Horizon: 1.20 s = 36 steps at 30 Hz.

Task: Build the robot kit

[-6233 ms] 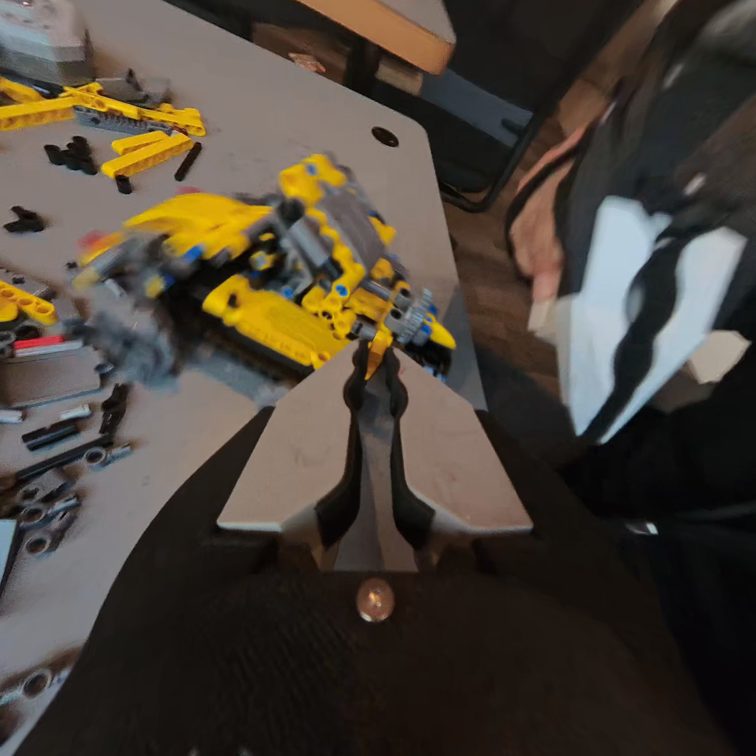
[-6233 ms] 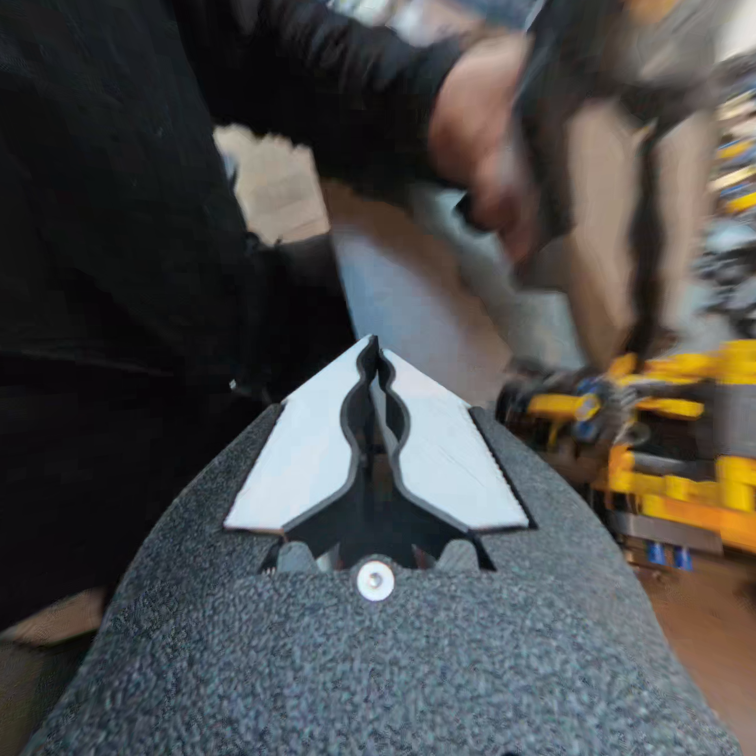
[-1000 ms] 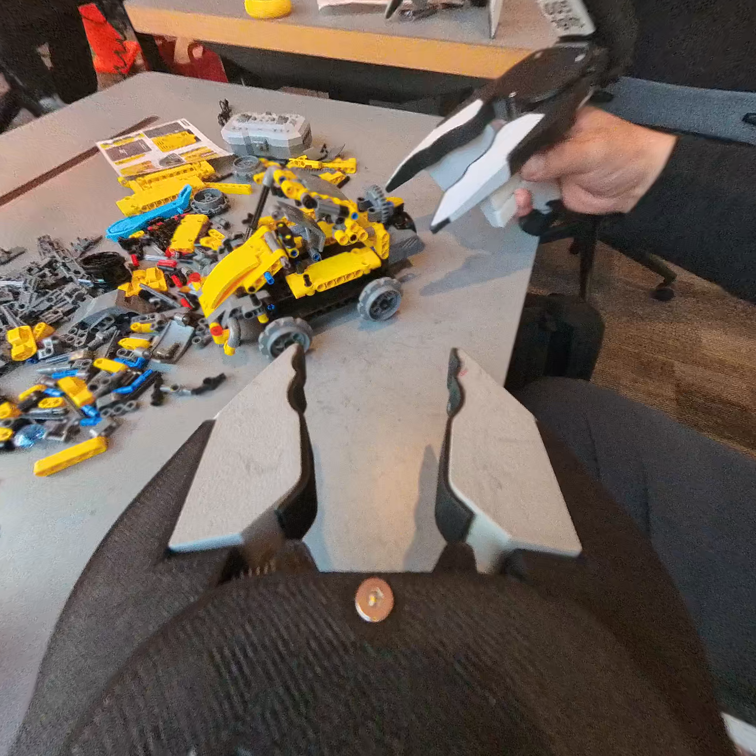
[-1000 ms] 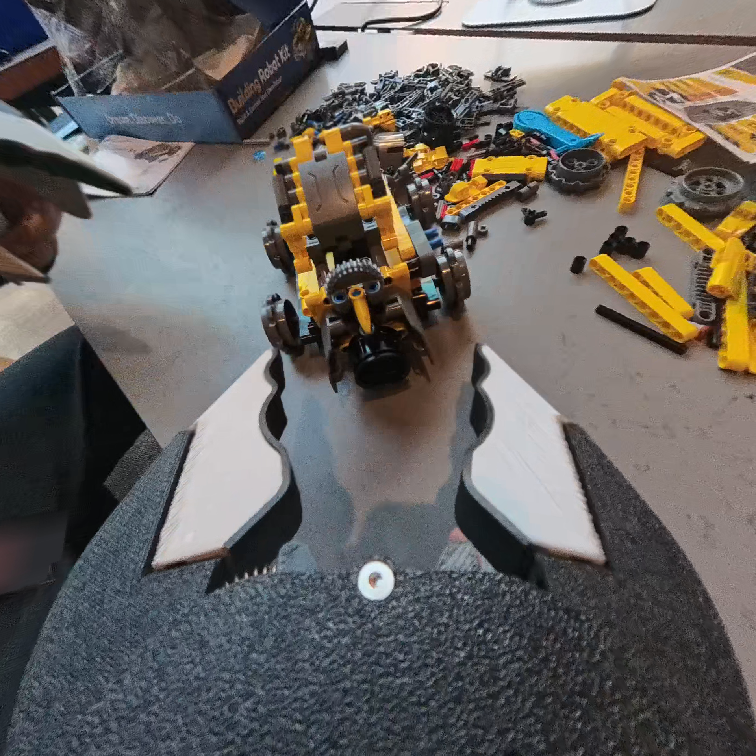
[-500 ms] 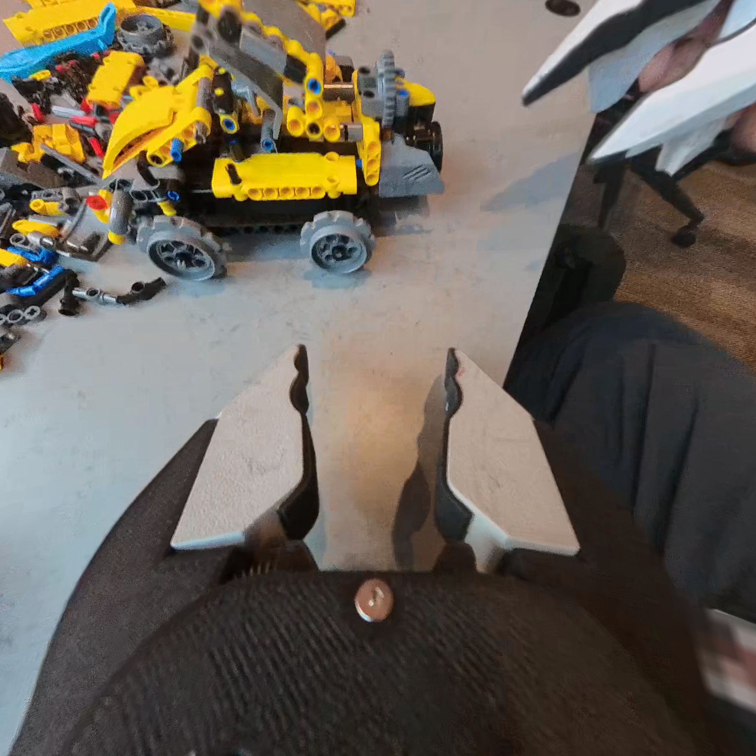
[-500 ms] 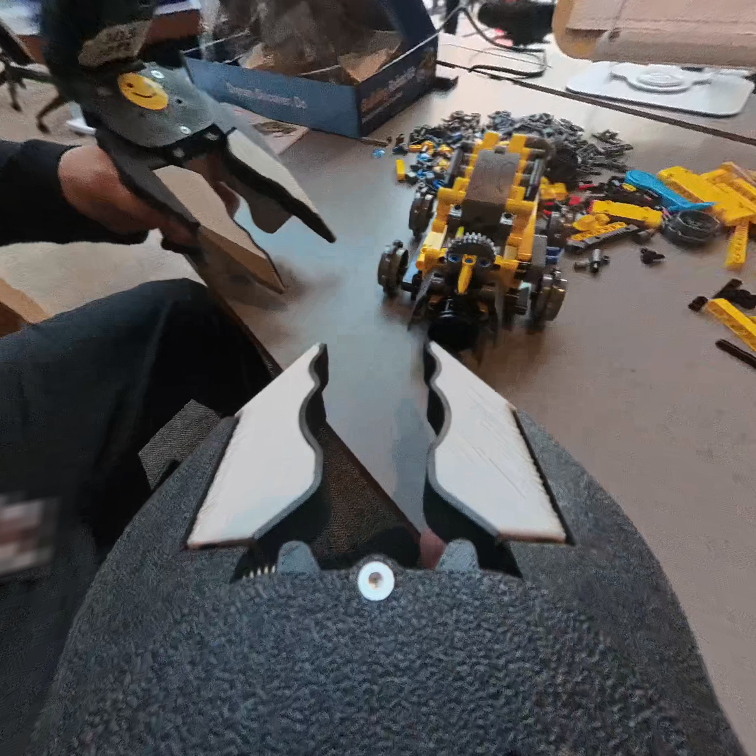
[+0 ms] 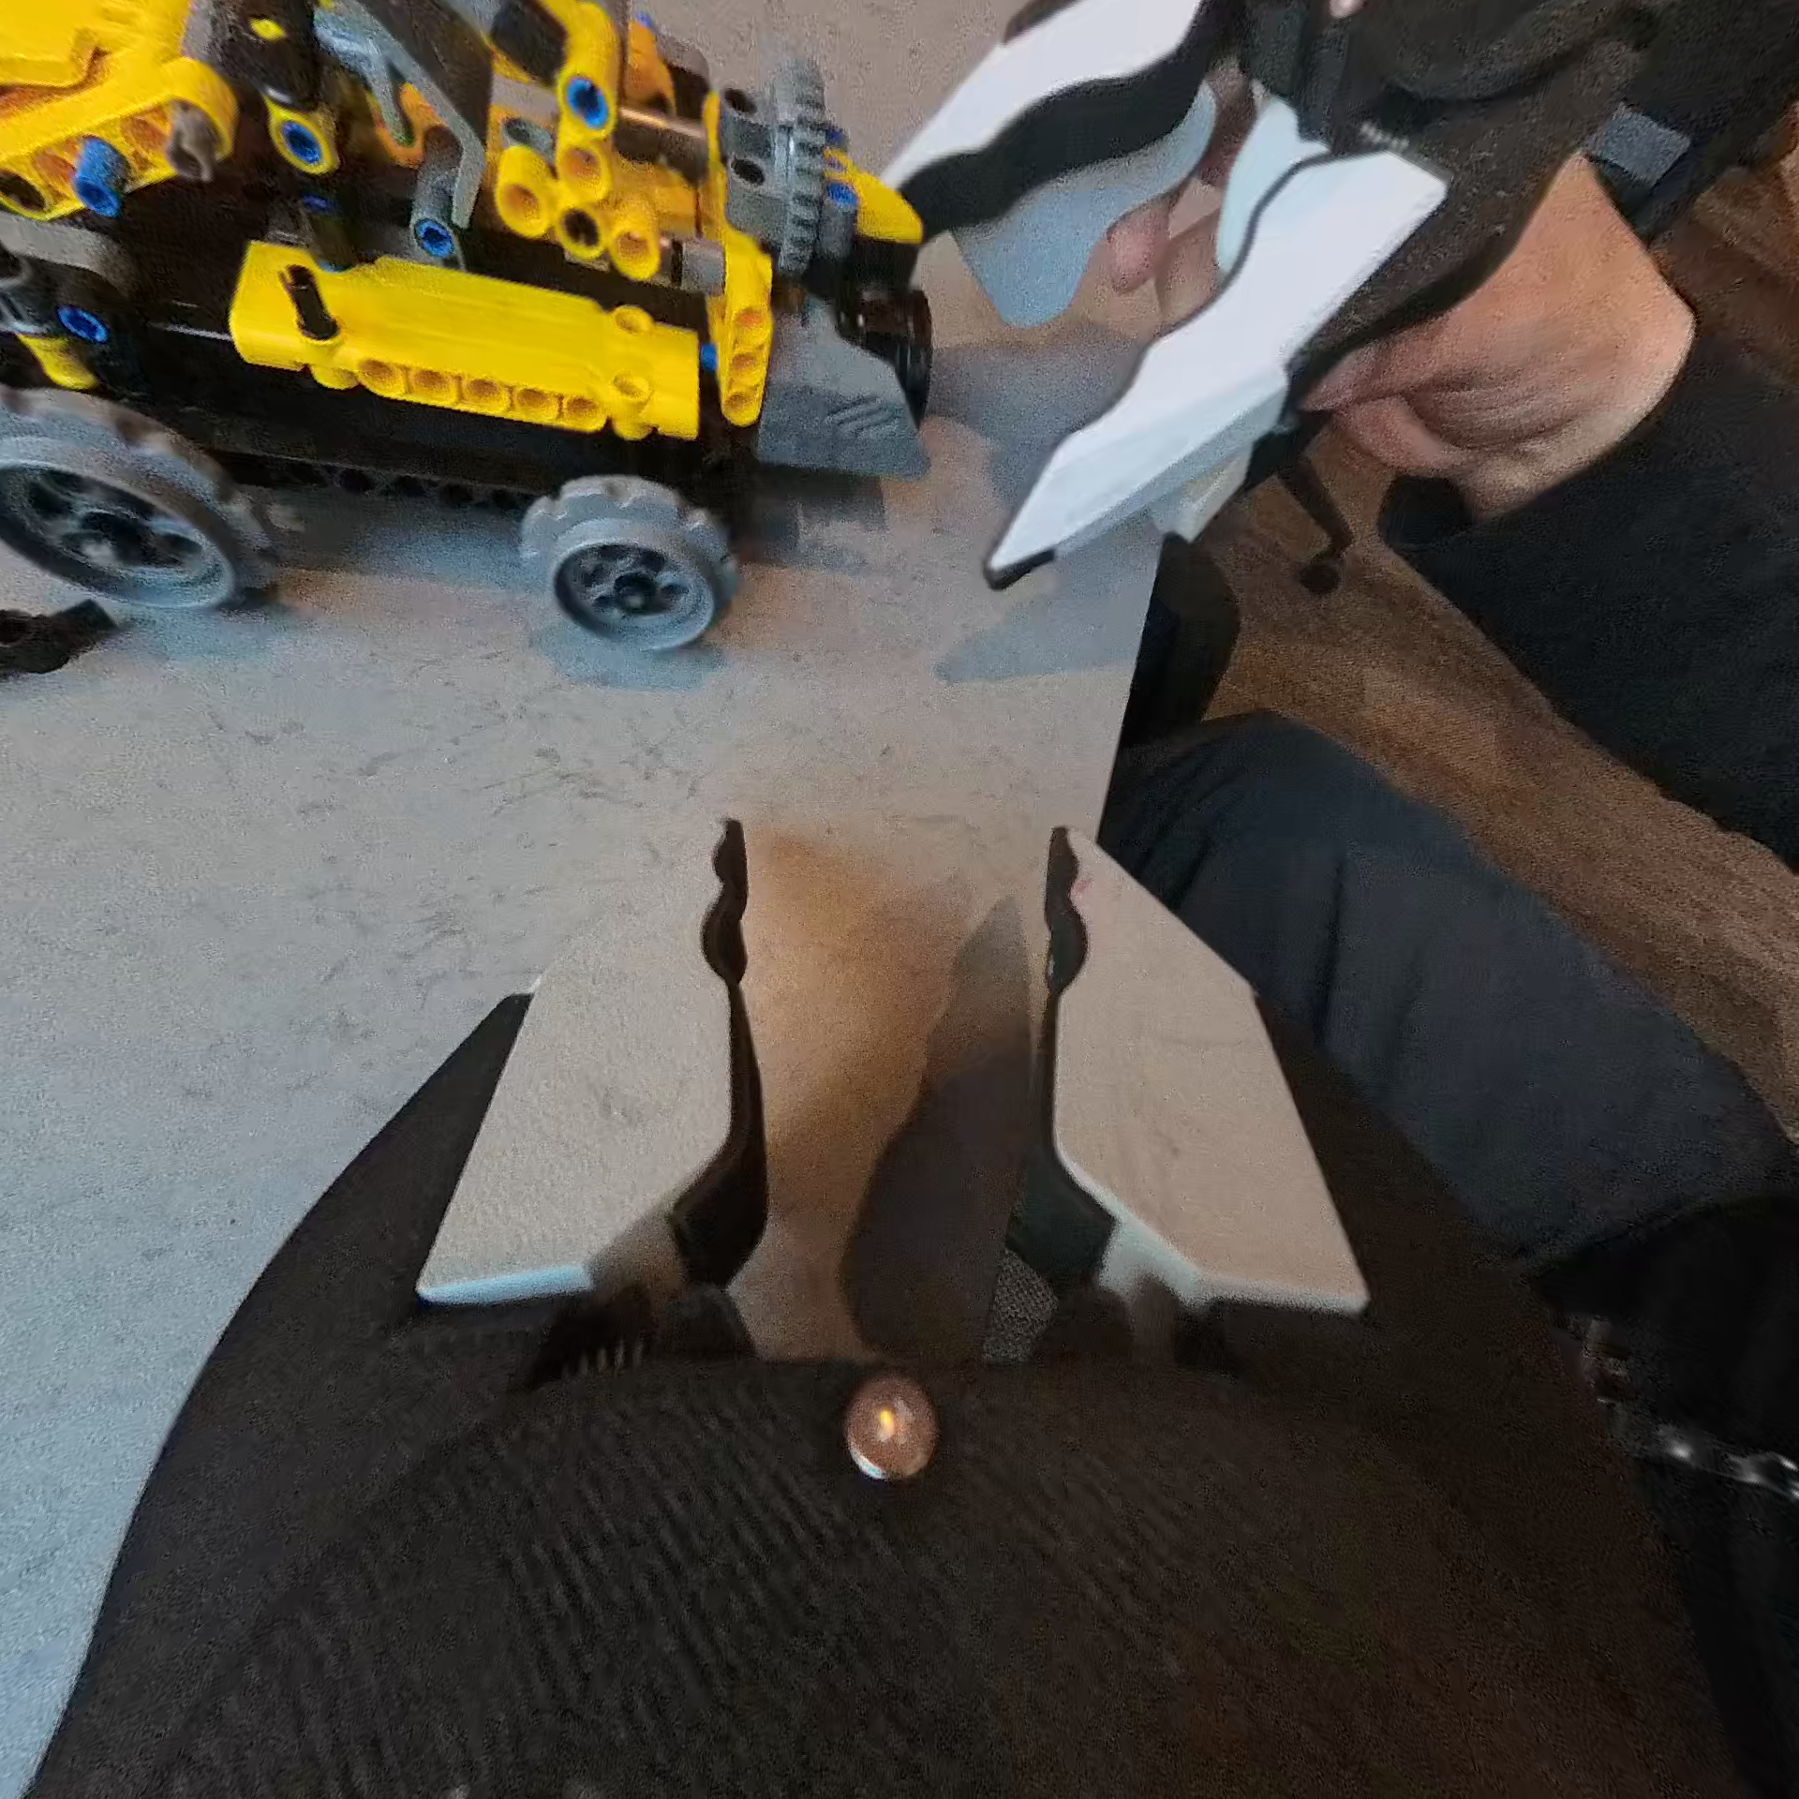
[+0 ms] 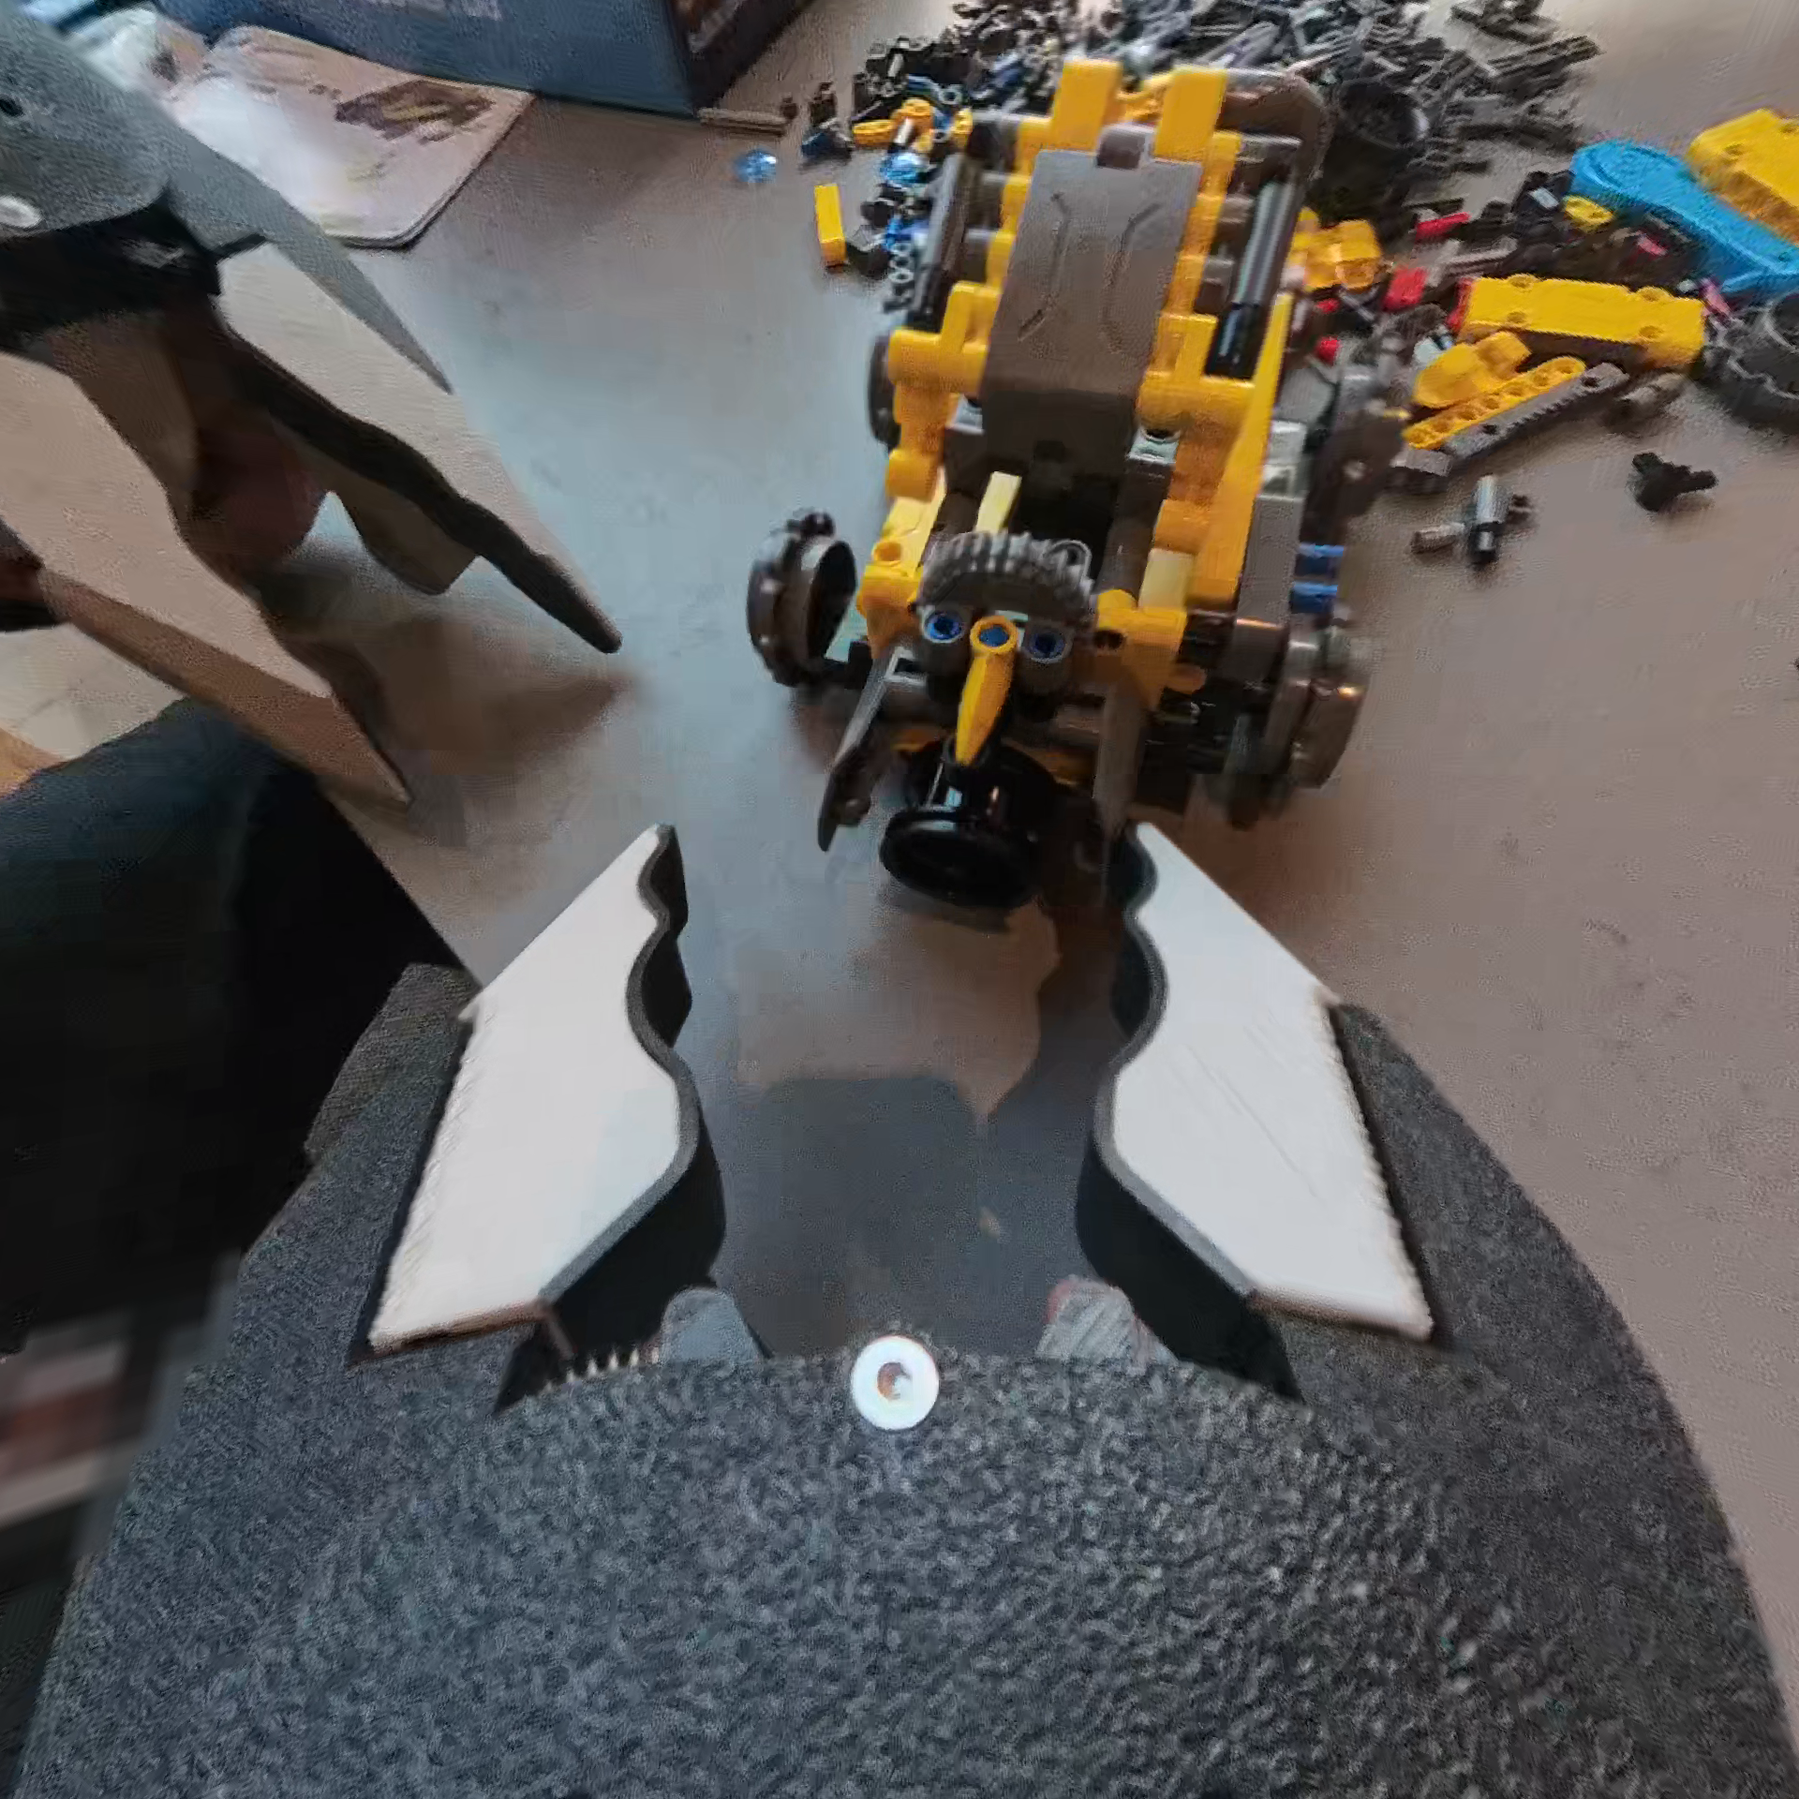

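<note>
Both tools gape wide and empty over the grey worktop, the right tool just behind the yellow brick-built vehicle, the left tool near its side.

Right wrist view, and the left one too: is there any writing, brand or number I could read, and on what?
Blue cardboard box: pale print on its side, cut off by the picture's edge, unreadable.
Printed leaflet: print too blurred to read.
Yellow brick-built vehicle: no writing shows.
Left wrist view: none.
</note>
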Motion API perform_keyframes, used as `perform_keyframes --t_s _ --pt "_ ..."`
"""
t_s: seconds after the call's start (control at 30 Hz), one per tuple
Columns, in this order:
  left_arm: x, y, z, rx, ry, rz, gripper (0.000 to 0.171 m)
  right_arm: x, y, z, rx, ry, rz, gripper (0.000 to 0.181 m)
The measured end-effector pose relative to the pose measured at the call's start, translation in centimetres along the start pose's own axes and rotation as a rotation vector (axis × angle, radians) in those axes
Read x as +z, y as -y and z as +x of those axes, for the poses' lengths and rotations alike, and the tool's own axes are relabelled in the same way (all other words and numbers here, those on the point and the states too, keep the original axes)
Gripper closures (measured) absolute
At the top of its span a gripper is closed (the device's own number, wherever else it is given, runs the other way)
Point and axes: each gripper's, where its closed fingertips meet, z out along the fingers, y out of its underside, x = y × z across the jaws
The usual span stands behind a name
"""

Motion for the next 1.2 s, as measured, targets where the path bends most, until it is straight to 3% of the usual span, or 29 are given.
perform_keyframes --t_s 0.1,0.13,0.23,0.33,0.47,0.77,0.9,0.97,1.1,1.2 --pt "-0.6 0.6 0.3 -0.009 -0.033 0.059 0.113 -1.8 0.6 -4.1 -0.114 0.232 0.090 0.146" --pt "-0.9 0.9 0.3 -0.013 -0.038 0.085 0.114 -2.6 0.9 -4.3 -0.128 0.256 0.133 0.149" --pt "-1.6 1.5 -0.2 -0.056 -0.033 0.139 0.113 -3.7 0.6 -1.5 -0.115 0.219 0.132 0.129" --pt "-2.1 1.9 -0.5 -0.073 -0.024 0.180 0.117 -4.1 0.6 0.2 -0.084 0.228 0.125 0.125" --pt "-2.2 2.0 -0.8 -0.049 0.020 0.190 0.116 -3.8 0.3 -0.6 -0.088 0.285 0.091 0.120" --pt "-2.9 2.2 -1.3 -0.045 0.070 0.229 0.114 -2.0 0.8 -1.8 -0.111 0.238 0.070 0.125" --pt "-3.5 1.6 -3.3 -0.009 0.204 0.190 0.093 -1.5 0.7 -1.3 -0.108 0.197 0.037 0.125" --pt "-4.1 1.7 -5.1 0.014 0.299 0.187 0.094 -1.5 1.1 -1.3 -0.101 0.194 0.057 0.124" --pt "-3.4 3.0 -5.3 -0.019 0.221 0.173 0.088 -0.9 2.3 -1.0 -0.128 0.171 0.101 0.124" --pt "-2.0 3.6 -5.5 -0.037 0.197 0.133 0.084 0.3 2.2 -1.2 -0.123 0.187 0.052 0.117"
